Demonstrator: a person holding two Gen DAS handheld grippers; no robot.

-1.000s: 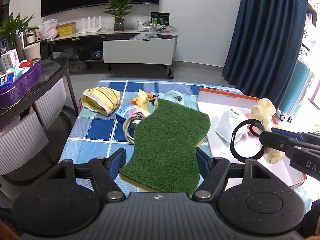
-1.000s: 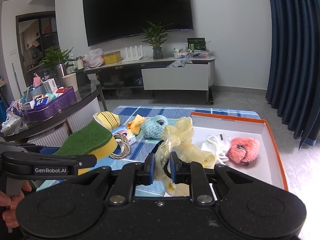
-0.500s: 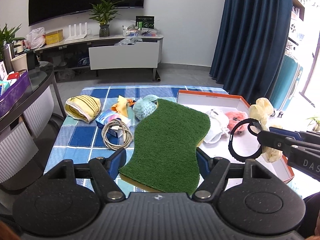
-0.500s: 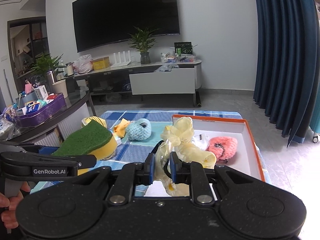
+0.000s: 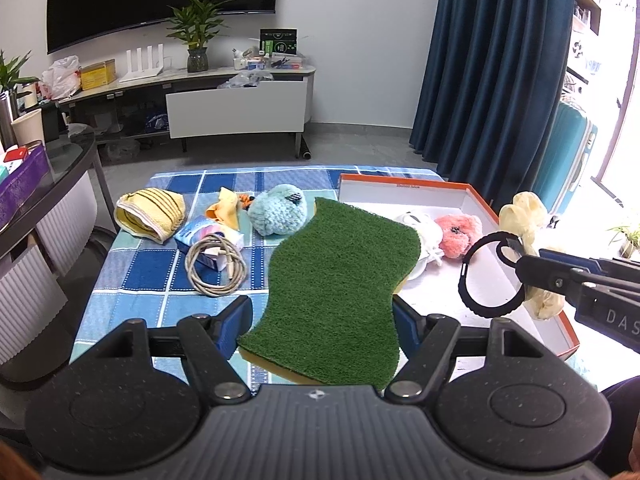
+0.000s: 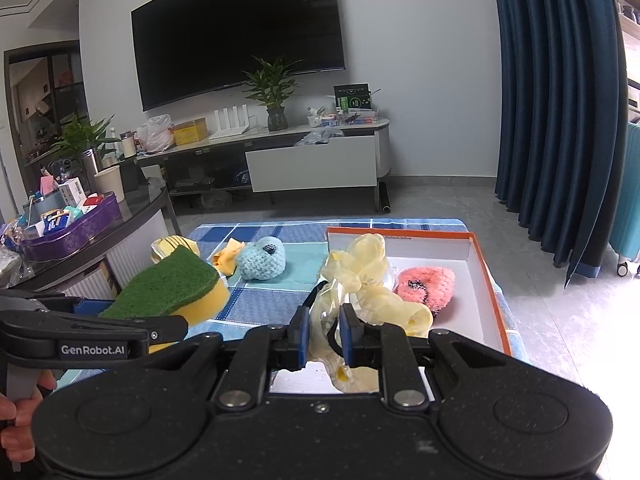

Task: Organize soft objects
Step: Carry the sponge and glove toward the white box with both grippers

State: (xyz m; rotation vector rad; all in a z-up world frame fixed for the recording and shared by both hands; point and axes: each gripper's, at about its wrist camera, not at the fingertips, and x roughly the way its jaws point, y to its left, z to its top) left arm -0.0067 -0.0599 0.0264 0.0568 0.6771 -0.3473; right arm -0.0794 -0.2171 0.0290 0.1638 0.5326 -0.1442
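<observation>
My left gripper [image 5: 322, 320] is shut on a green-topped yellow sponge [image 5: 340, 292], held above the blue checked table; it also shows in the right wrist view [image 6: 172, 288]. My right gripper [image 6: 325, 332] is shut on pale yellow rubber gloves [image 6: 360, 276] with a black ring [image 5: 492, 276], held over the orange-rimmed white box [image 6: 486, 276]. In the box lie a pink fluffy toy [image 6: 426, 284] and a white mask [image 5: 420, 228].
On the table [image 5: 132, 276] lie a light blue crochet toy [image 5: 278, 212], a yellow striped cloth [image 5: 150, 212], an orange-yellow cloth [image 5: 226, 212], a tissue pack [image 5: 208, 240] and a coiled cable [image 5: 216, 268]. A glass side table [image 6: 100, 232] stands left.
Both grippers have drawn back and up from the table with their loads still held; the table and box look farther and smaller. The gloves hang over the box's left part.
</observation>
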